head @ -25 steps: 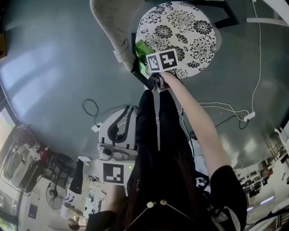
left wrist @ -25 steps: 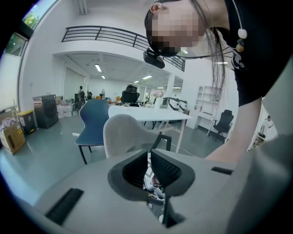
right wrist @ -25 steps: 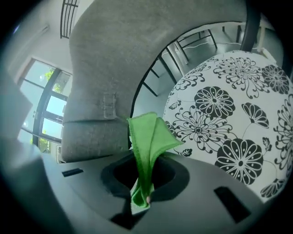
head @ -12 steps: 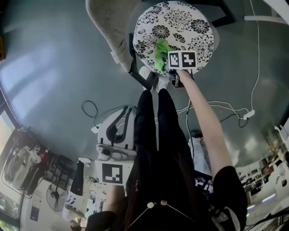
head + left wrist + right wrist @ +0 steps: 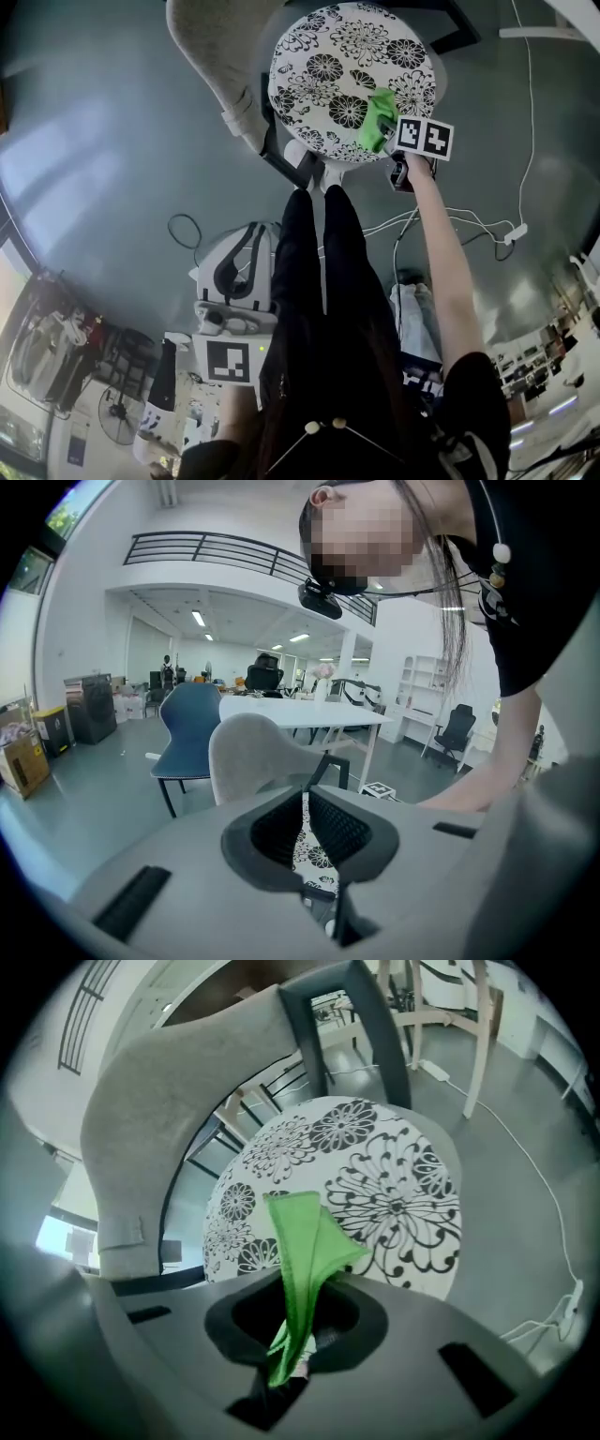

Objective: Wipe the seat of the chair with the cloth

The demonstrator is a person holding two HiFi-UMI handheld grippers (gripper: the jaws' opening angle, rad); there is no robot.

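The cloth (image 5: 379, 114) now lies nearer the right edge of the seat (image 5: 349, 58), pinched in our right gripper (image 5: 295, 1340); we press it flatter. Our left gripper (image 5: 306, 850) is closed to a slit, empty.

This is a big open-plan office or lab hall. The left gripper view shows a railed upper gallery (image 5: 216, 550) running above the room, strip lights (image 5: 199, 619) on the ceiling, a long white bench (image 5: 300, 712) with a blue chair (image 5: 187, 733) beside it, black swivel chairs (image 5: 457, 728) farther back, white shelves (image 5: 412, 691) against the wall and a cardboard box (image 5: 23, 761) by the side. The head view shows a smooth grey floor (image 5: 112, 141) with white cables (image 5: 450, 220) trailing to a power strip (image 5: 515, 234), and a standing fan (image 5: 117, 417) at the edge.
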